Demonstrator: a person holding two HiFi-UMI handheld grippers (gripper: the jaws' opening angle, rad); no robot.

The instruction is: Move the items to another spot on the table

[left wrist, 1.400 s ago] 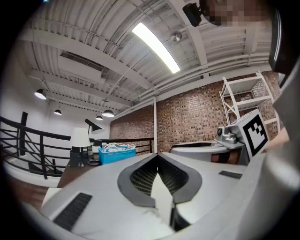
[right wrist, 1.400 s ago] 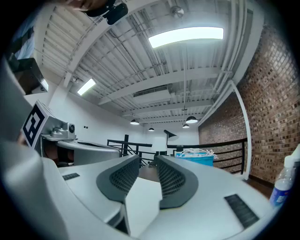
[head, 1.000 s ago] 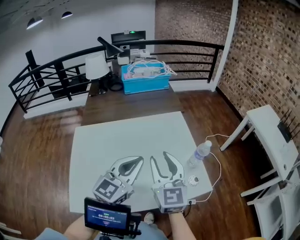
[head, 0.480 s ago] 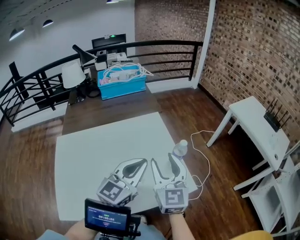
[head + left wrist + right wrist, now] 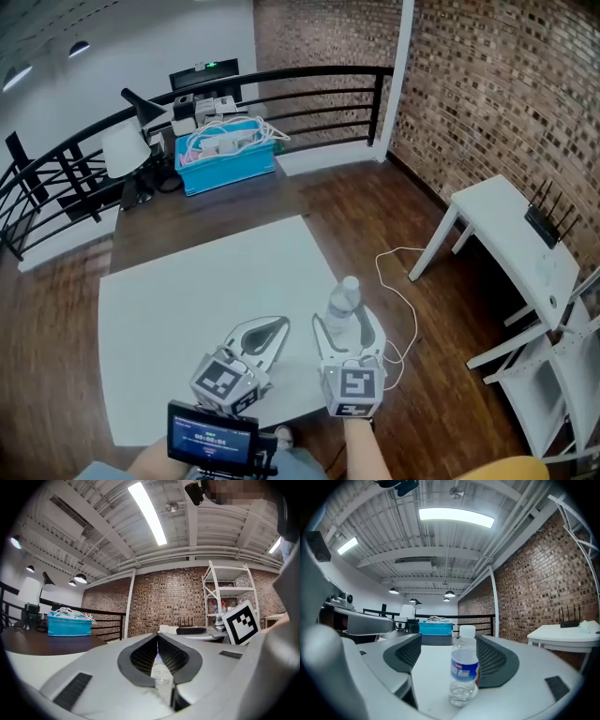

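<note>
1. The right hand-held gripper (image 5: 346,322) has its jaws wide apart and opening, with the bottle (image 5: 464,670) standing between them.
2. The bottle is upright on the white tabletop (image 5: 187,291), near its right edge and front corner. It is clear, with a white cap and a blue label.
3. In the right gripper view the bottle stands just beside the right pad and well apart from the left pad. Whether it touches the right pad cannot be told.
4. The left hand-held gripper (image 5: 278,324) has its jaws together at the tips and holds nothing. It is over the tabletop just left of the right one, pointing toward the bottle.
5. A small screen (image 5: 213,436) sits below the left hand-held gripper, at the bottom of the head view.
6. Beyond the tabletop, on a dark surface by the black railing, are a blue bin (image 5: 228,164) full of white cords and a lamp (image 5: 120,148).
7. A white cable (image 5: 398,281) lies on the wooden floor to the right, near a white side table (image 5: 511,230).
</note>
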